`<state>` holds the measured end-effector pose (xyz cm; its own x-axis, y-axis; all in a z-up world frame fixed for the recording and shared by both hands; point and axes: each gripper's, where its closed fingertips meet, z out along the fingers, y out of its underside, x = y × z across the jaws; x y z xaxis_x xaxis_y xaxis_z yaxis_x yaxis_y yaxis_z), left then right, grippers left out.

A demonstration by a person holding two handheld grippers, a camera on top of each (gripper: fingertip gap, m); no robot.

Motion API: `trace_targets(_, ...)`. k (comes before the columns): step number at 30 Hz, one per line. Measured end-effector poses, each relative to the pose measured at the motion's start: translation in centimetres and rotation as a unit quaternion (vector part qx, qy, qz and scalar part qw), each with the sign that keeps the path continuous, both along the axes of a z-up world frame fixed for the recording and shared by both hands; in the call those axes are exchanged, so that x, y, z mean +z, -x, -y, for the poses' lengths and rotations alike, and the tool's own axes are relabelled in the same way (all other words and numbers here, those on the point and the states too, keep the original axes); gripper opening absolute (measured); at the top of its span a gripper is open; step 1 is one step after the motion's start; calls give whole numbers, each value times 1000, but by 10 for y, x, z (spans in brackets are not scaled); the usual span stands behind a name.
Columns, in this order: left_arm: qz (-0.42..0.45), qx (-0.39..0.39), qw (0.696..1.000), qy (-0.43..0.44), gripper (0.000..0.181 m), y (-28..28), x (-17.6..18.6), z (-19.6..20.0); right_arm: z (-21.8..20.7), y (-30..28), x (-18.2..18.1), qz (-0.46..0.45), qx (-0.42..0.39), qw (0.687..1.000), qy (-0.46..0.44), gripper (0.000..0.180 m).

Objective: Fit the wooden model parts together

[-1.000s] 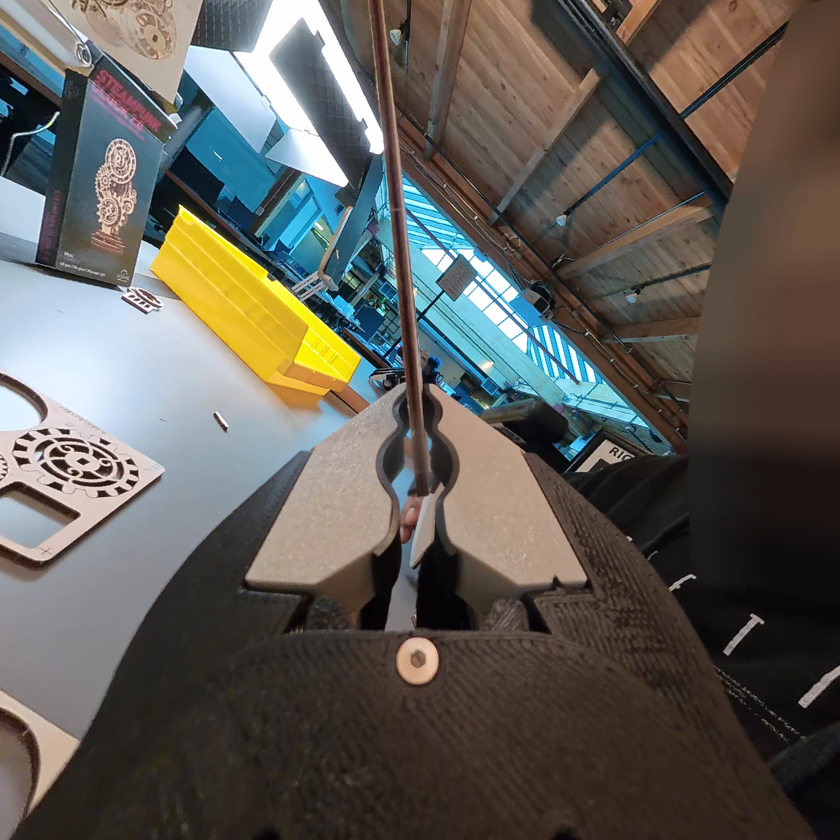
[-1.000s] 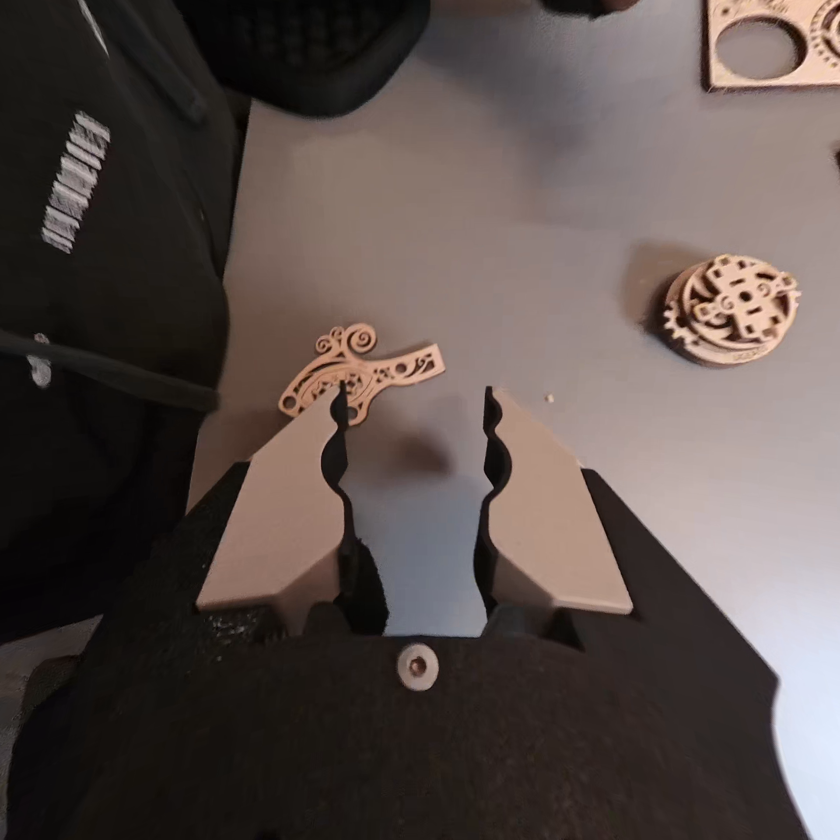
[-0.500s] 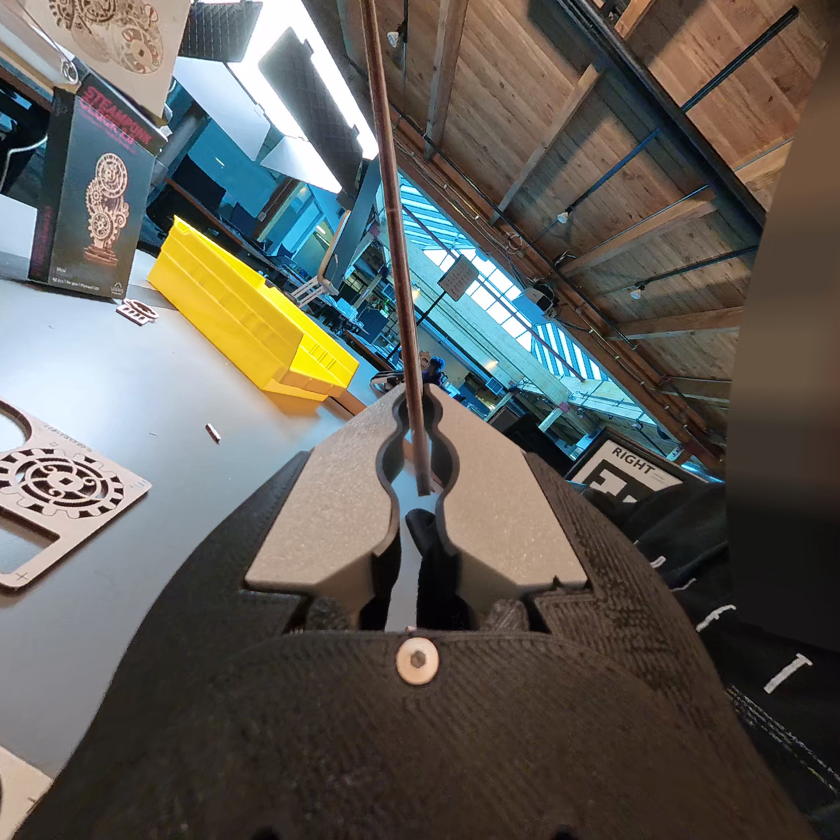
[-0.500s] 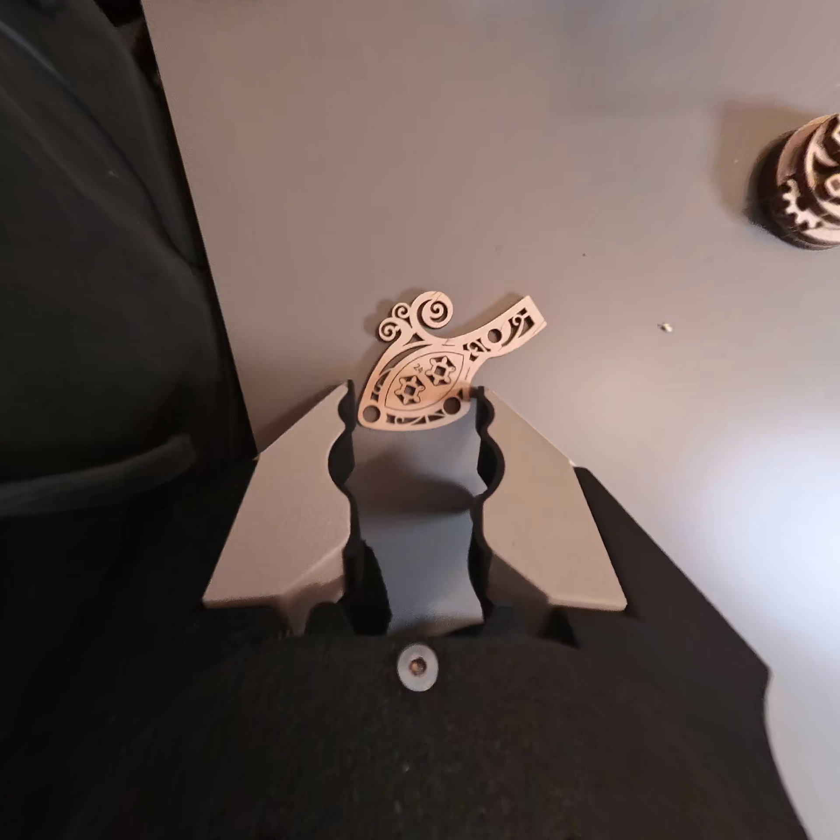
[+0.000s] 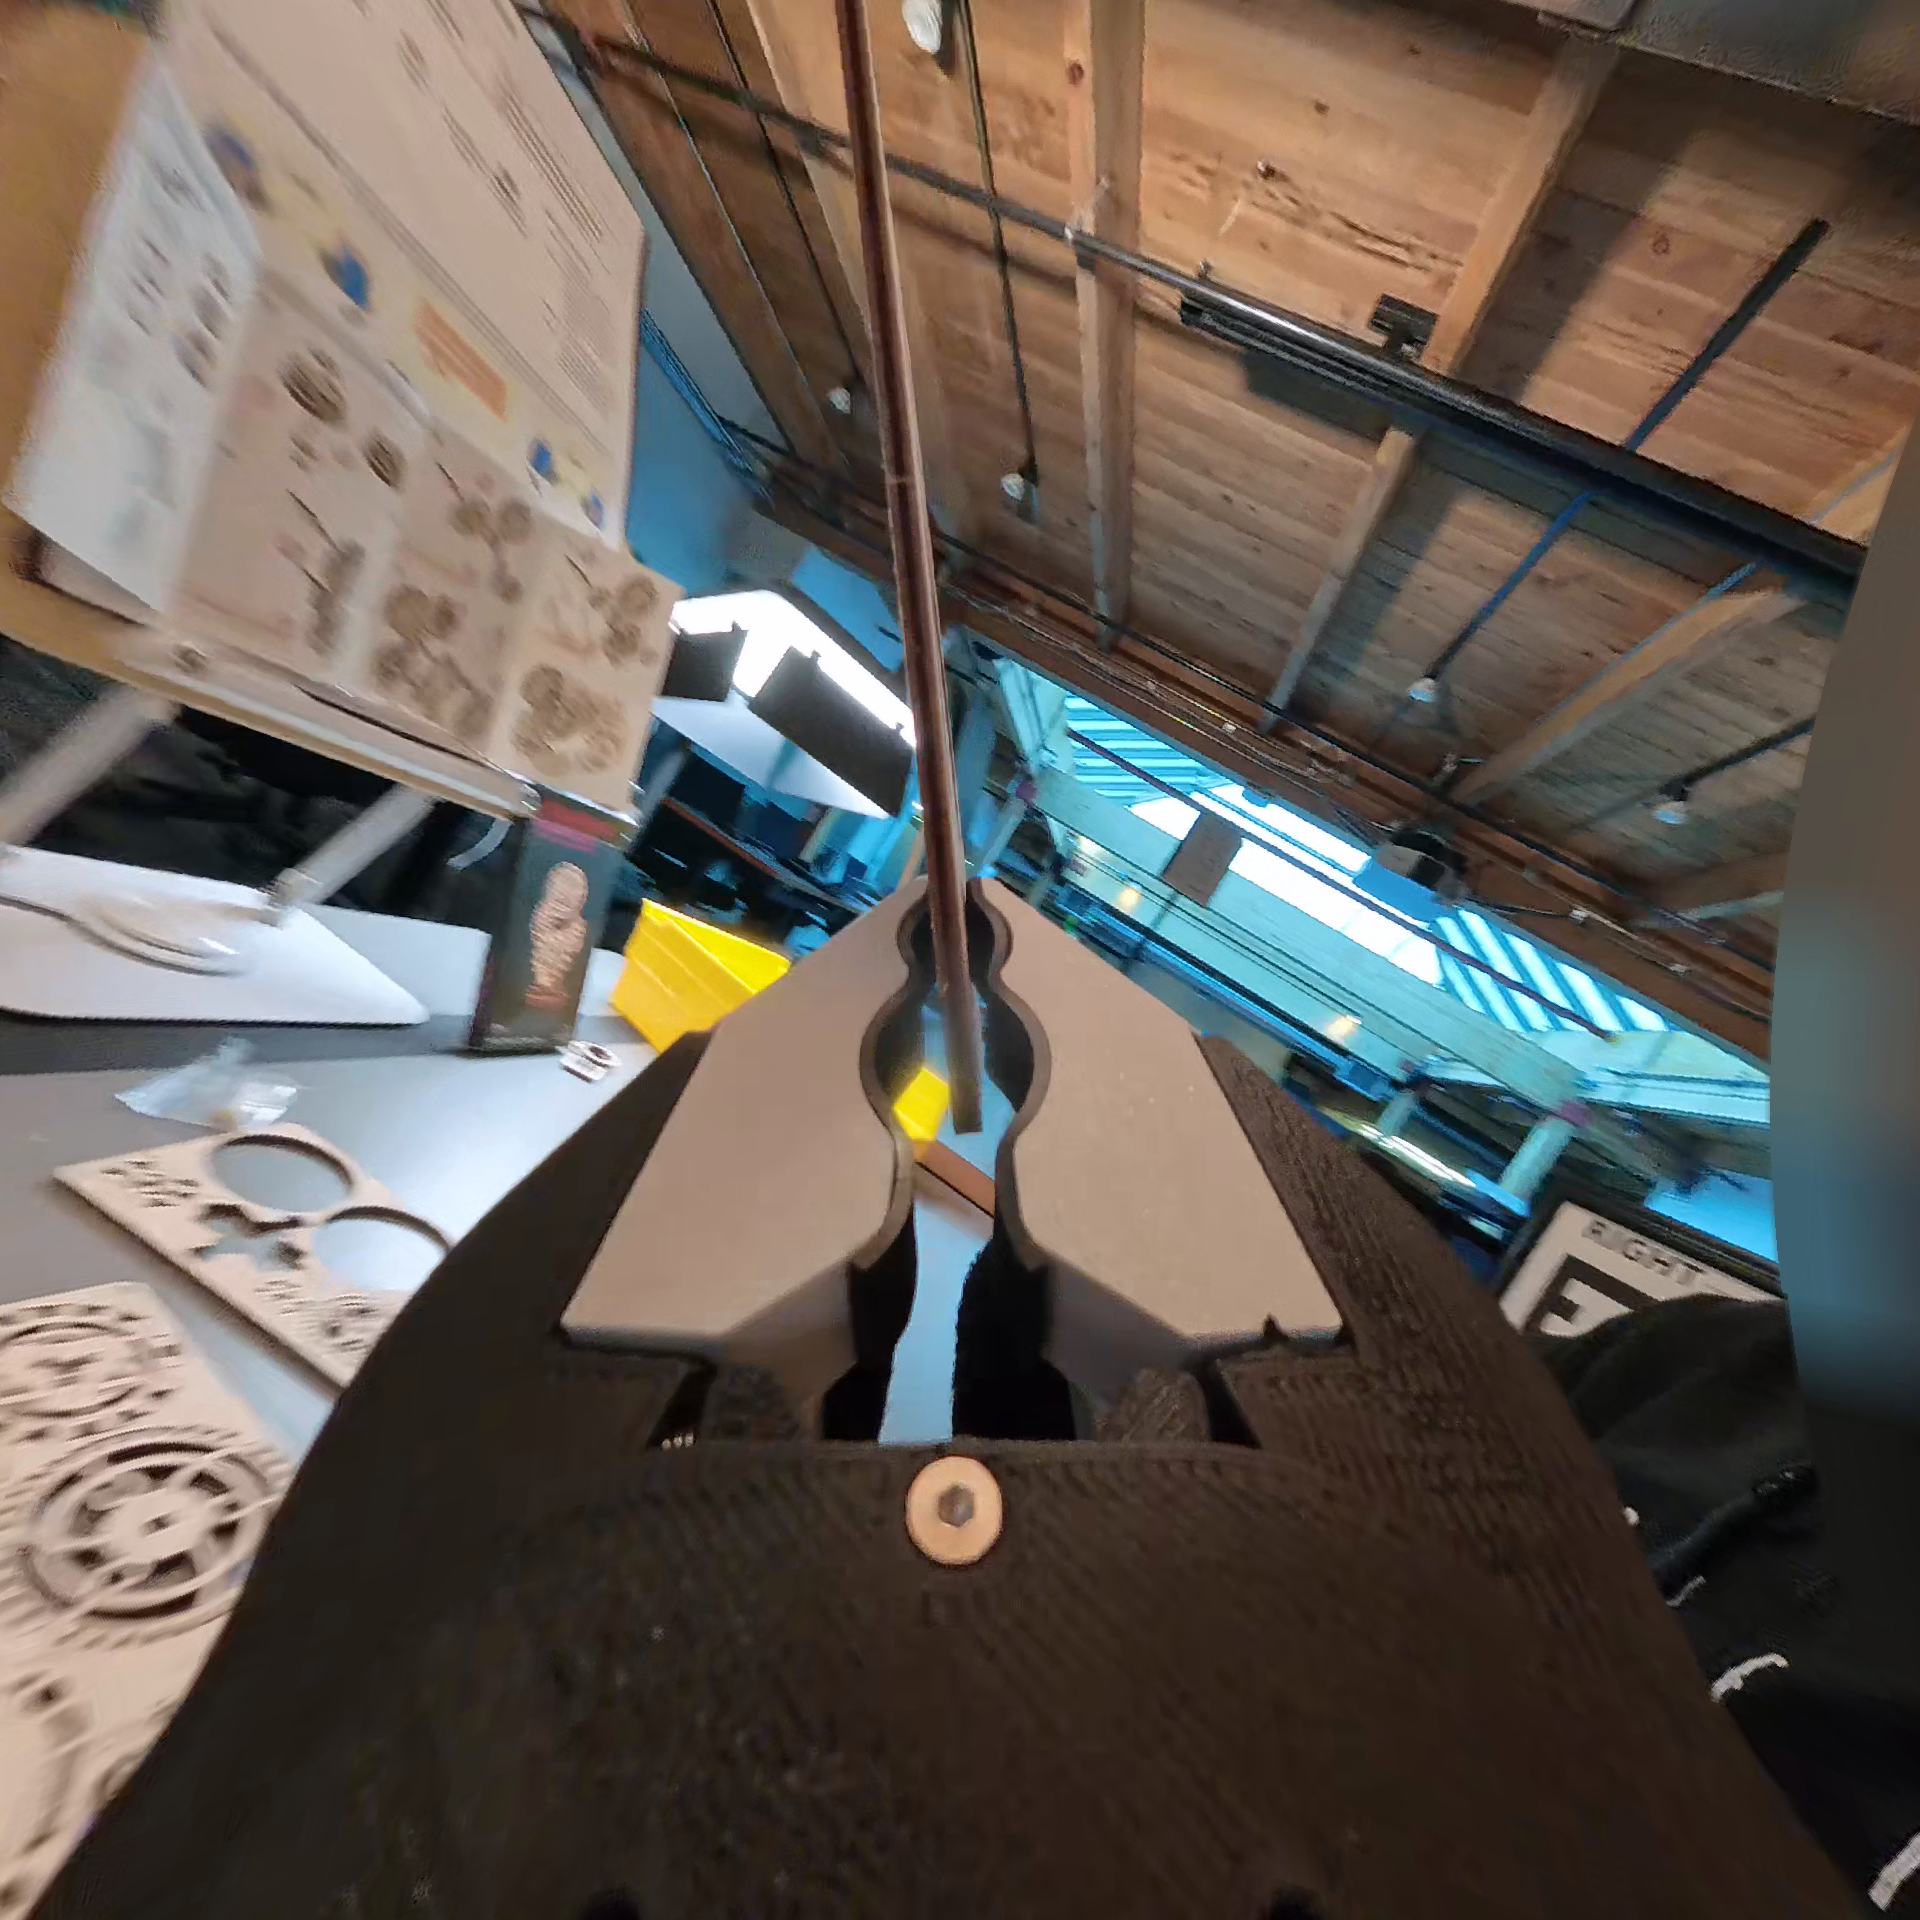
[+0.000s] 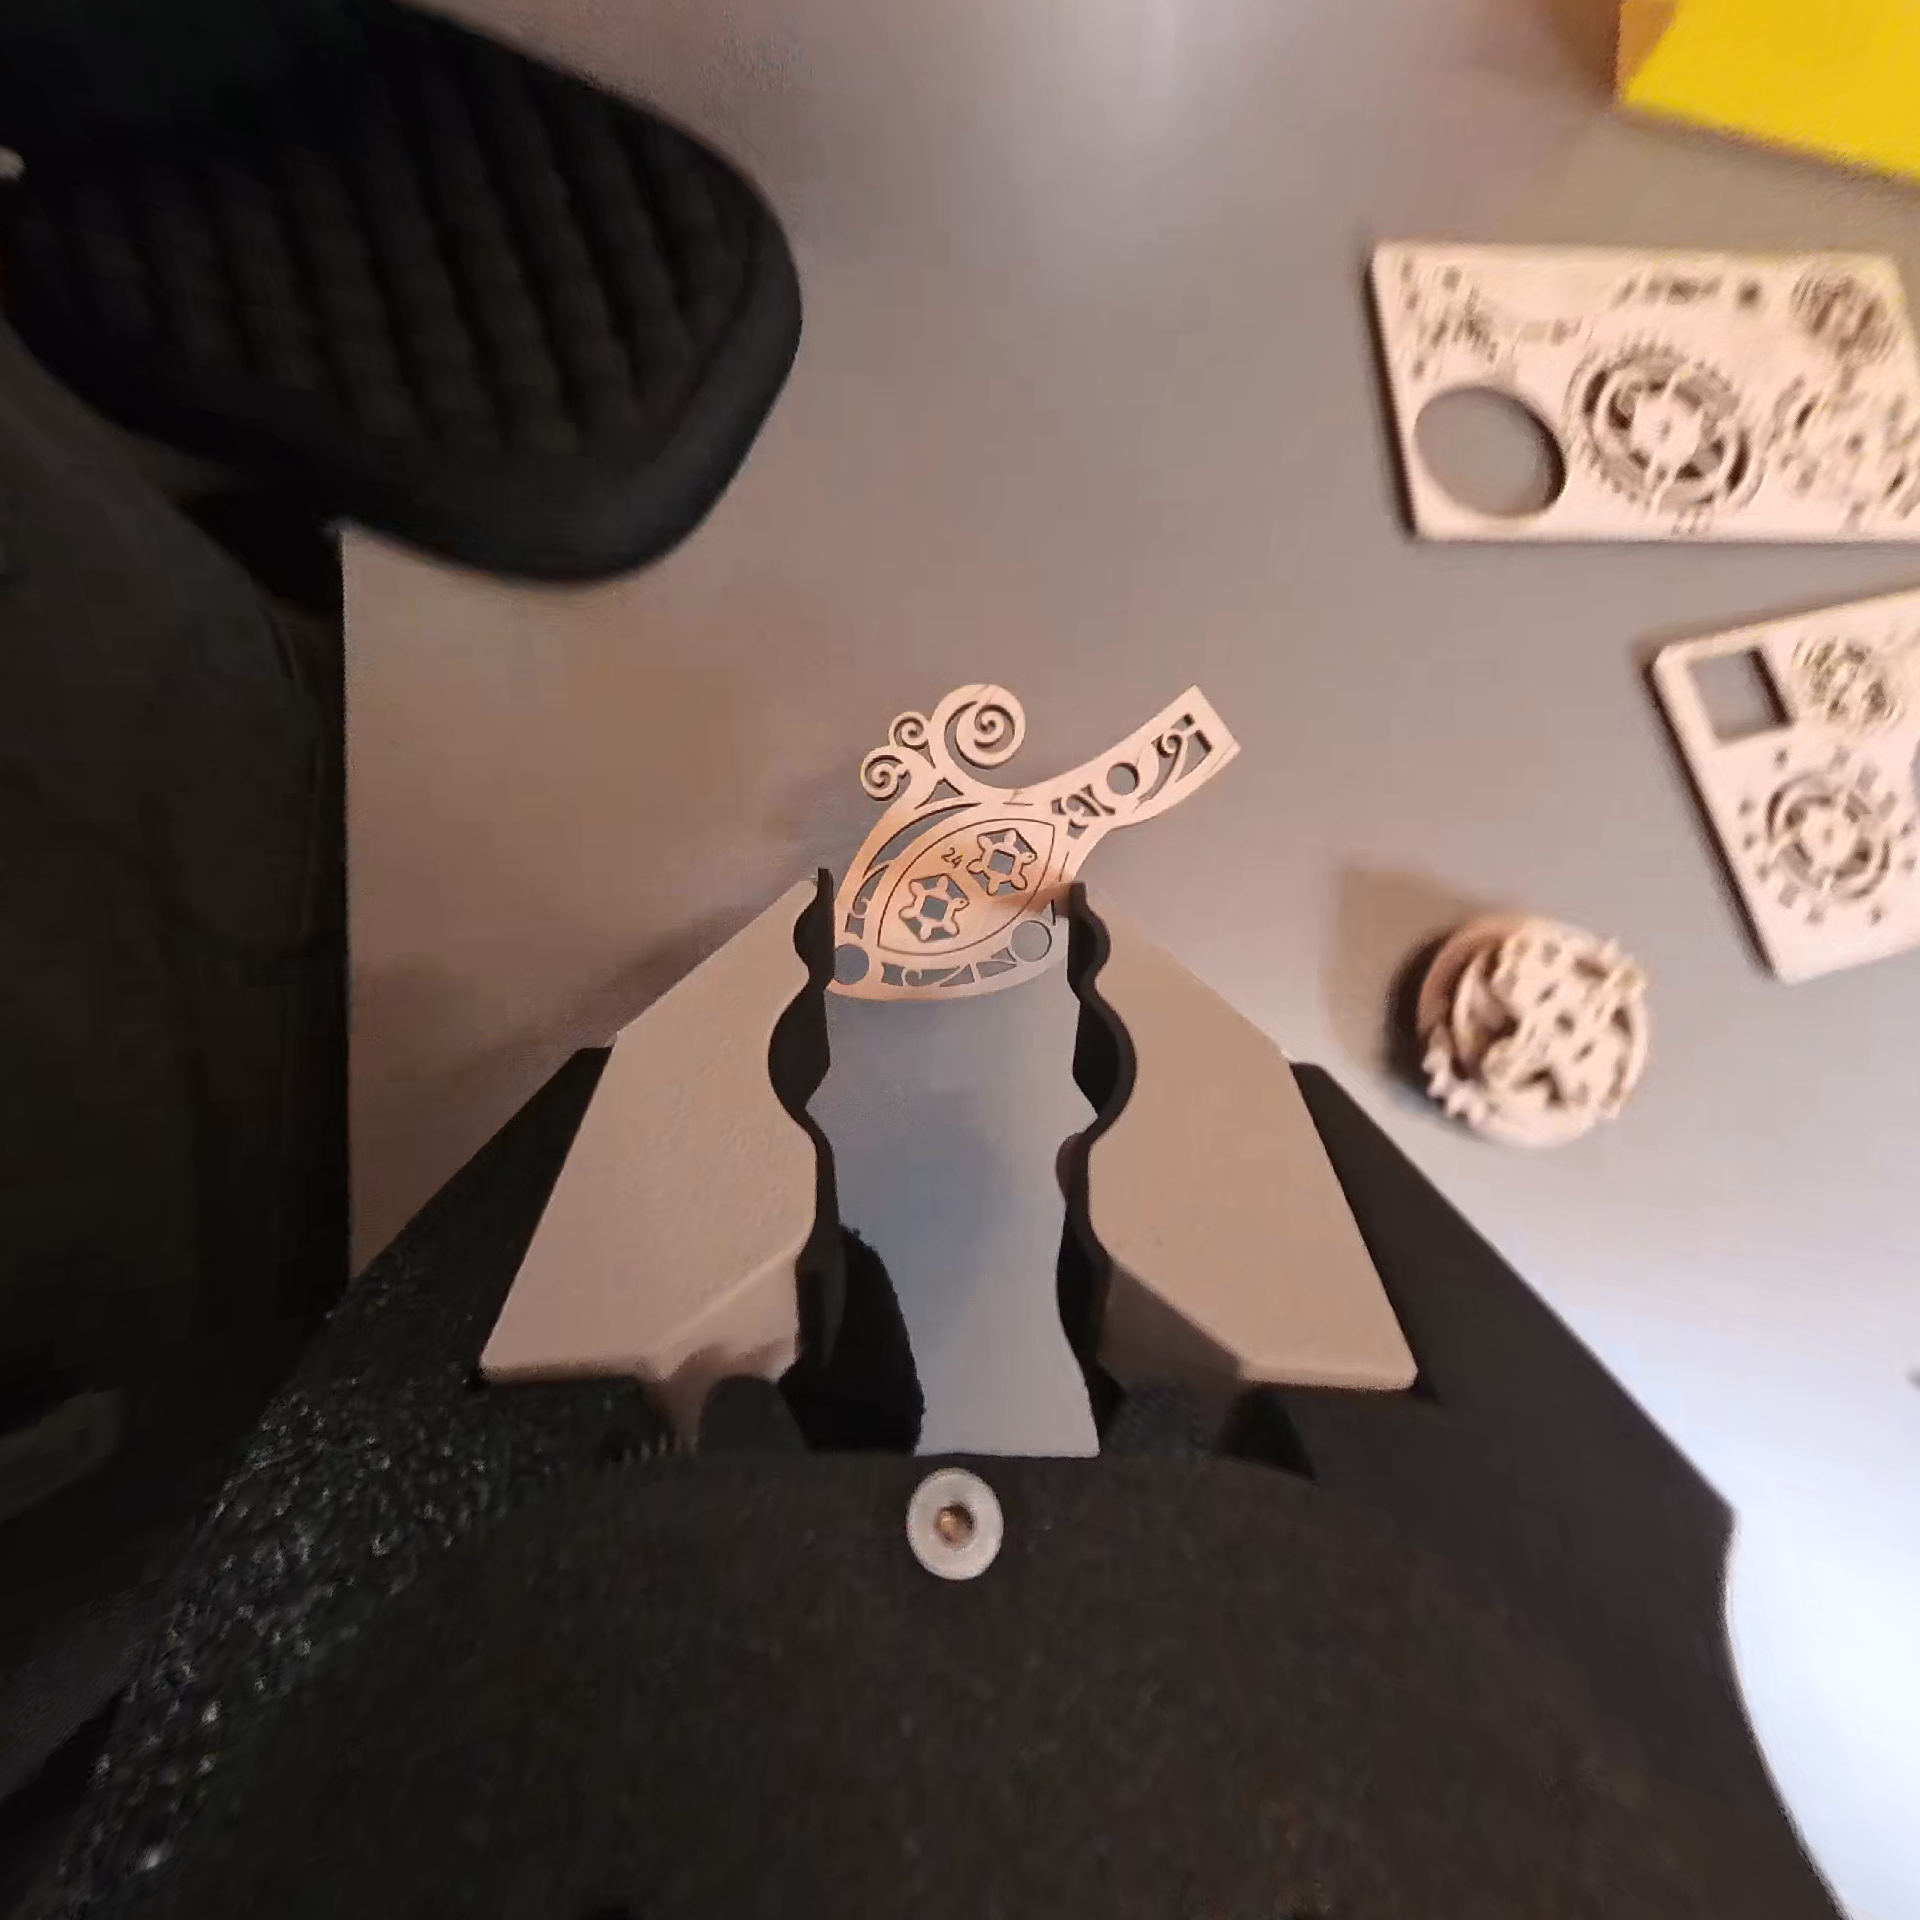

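Observation:
My left gripper (image 5: pixel 951 899) is shut on a thin dark wooden strip (image 5: pixel 914 520) seen edge-on. The strip runs up between the fingertips toward the ceiling. My right gripper (image 6: pixel 951 894) is shut on an ornate flat wooden piece (image 6: pixel 997 821) with scroll curls and two star cut-outs. It holds the piece by its rounded lower body above the grey table (image 6: pixel 1039 312). A round wooden gear assembly (image 6: pixel 1517 1029) lies on the table to the right of it.
Two laser-cut wooden sheets (image 6: pixel 1642 395) (image 6: pixel 1808 790) lie at the right, with a yellow bin (image 6: pixel 1787 83) beyond. A black padded object (image 6: pixel 395 270) overhangs the table's left edge. The left wrist view shows more sheets (image 5: pixel 239 1226), a dark box (image 5: pixel 545 935) and an instruction board (image 5: pixel 343 416). The tips of one gripper are about 30 centimetres away from the tips of the other.
My right gripper moved over the ornate piece, closed on it and raised it off the table. My left gripper swung left with the strip still held.

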<state>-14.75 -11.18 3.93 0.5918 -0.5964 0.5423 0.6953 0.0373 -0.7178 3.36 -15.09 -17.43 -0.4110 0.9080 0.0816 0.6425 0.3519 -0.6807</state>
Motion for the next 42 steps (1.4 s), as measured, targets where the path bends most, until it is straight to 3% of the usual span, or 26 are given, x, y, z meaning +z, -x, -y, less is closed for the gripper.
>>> trace_targets(1, -4, 22, 1000, -1, 1, 13, 3, 10, 0, 14, 5, -10, 6, 1000, -2, 42)
trace_targets(4, -7, 85, 996, 10, 1, 52, 2, 42, 4, 61, 18, -36, 27, 999, -8, 42)
trace_targets(8, -7, 173, 983, 66, 2, 102, -24, 75, 4, 133, 48, -74, 42, 996, 2, 43)
trace_targets(14, 62, 220, 968, 101, 2, 146, -70, 105, -43, 266, 100, -93, 15, 995, -17, 43)
trace_targets(17, 88, 215, 968, 93, 2, 148, -84, 107, -80, 340, 100, -44, -1, 998, -55, 43)
trace_targets(22, 91, 213, 969, 85, 2, 142, -96, 111, -122, 425, 57, 61, -13, 995, -84, 42)
trace_targets(29, 82, 219, 966, 108, 2, 150, -111, 114, -123, 459, -6, 171, -8, 981, -96, 43)
trace_targets(33, 85, 214, 967, 111, 2, 150, -112, 111, -127, 462, -19, 182, -22, 979, -88, 43)
trace_targets(35, 84, 211, 967, 114, 2, 151, -115, 109, -126, 463, 0, 146, -17, 986, -76, 43)
trace_targets(38, 78, 206, 968, 121, 2, 149, -114, 101, -124, 460, 60, 39, -11, 999, -30, 43)
trace_targets(42, 56, 189, 972, 129, 2, 136, -105, 87, -115, 399, 145, -98, 24, 994, 32, 42)
